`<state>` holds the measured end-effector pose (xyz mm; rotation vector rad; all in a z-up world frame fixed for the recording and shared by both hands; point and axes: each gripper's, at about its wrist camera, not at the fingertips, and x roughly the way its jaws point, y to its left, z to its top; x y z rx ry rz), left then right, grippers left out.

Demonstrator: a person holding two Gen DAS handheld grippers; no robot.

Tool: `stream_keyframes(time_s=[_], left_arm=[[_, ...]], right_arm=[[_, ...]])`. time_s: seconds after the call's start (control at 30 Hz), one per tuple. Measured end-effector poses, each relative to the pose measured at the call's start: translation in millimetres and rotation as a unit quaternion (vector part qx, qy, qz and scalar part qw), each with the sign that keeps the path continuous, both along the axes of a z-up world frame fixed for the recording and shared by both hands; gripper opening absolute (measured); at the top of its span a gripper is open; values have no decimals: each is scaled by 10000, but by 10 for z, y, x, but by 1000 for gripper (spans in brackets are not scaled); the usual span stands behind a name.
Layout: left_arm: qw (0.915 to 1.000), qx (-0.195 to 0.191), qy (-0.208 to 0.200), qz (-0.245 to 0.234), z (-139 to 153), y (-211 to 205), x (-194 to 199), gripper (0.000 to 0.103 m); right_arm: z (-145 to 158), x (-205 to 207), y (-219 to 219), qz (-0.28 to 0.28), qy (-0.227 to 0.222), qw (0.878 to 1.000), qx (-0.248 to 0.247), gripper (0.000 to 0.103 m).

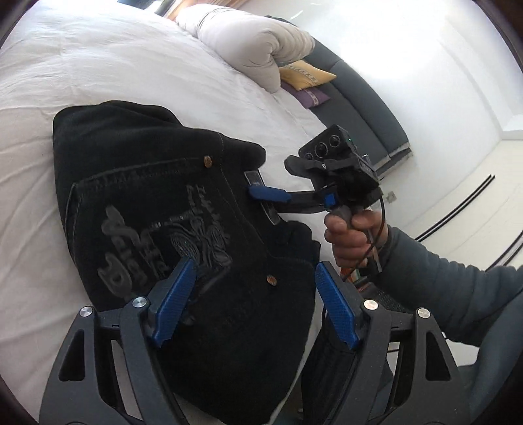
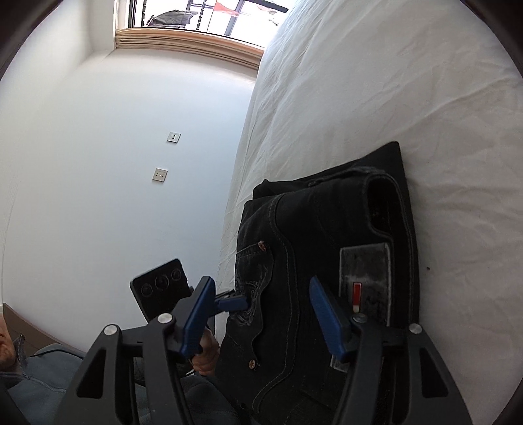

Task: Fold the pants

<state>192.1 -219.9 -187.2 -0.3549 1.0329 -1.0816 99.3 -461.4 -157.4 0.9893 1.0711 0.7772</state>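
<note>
Both sets of jaws stand wide open and hold nothing. From its own camera, the left gripper point(image 1: 255, 305) has its blue pads point(image 1: 175, 305) spread apart over the black pants point(image 1: 157, 202). The right gripper point(image 2: 261, 314) has its blue pads point(image 2: 327, 318) spread the same way, with the pants between and behind them.

No box, bag or basket shows, so nothing sits inside anything. The pants lie folded in a thick dark pile on the white bed point(image 1: 98, 59), close to its near edge. A back pocket point(image 1: 147, 229) with grey stitching faces up. Small copper rivets point(image 1: 207, 161) shine on the cloth. A grey patch point(image 2: 364, 284) with a little red tag sits at the waistband.

In the left camera view, the right gripper's blue tip point(image 1: 269, 193) reaches over the waistband edge of the pants. I cannot tell if it touches the cloth. The right hand point(image 1: 353, 238) grips its handle, and a grey sleeve point(image 1: 441, 287) covers the arm. In the right camera view, the left gripper's blue tip point(image 2: 233, 302) pokes at the side of the pile by the pocket.

A puffy white pillow point(image 1: 248, 45) sits at the far end of the bed. A yellow cushion point(image 1: 307, 76) and a purple cushion point(image 1: 309, 94) lie on a dark grey couch point(image 1: 366, 108) beside the bed. Two wall sockets point(image 2: 160, 175) sit on the white wall point(image 2: 98, 163), and a window point(image 2: 202, 16) is above.
</note>
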Motion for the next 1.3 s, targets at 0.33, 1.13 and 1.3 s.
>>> stream_keyframes(time_s=[0.33,1.13,1.3], left_arm=[[9969,-317,606,-382,9,60,-370,74],[9825,1142,1180,875,-262,-111,502,82],[9763,1629,937,1072,-271,-387,571,51]], right_arm=[[-35,-729,-201,-141,126,9998,6,66],[-3,-95,3,-93,337,9837,-1764,77],[120,-117,191,-134,281,9647,-2614,51]])
